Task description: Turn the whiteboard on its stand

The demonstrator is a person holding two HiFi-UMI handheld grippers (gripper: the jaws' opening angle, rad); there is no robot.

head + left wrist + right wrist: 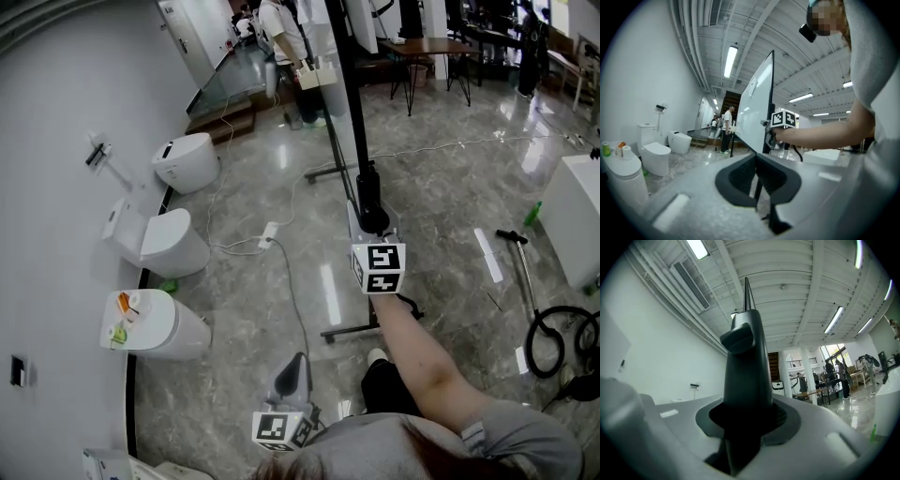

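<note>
The whiteboard (756, 105) stands tilted on its wheeled stand in the middle of a glossy grey floor (441, 187), seen nearly edge-on from the head view. The right gripper (373, 223) reaches forward with its jaws clamped on the stand's dark upright post (743, 362). The left gripper (293, 367) is held low and near the person, well apart from the board, jaws closed and empty, with a row of white toilets (173, 246) along the wall to its left.

Lab hall, toilets (173, 244) along wall (56, 141), polished stone floor (441, 187)
</note>
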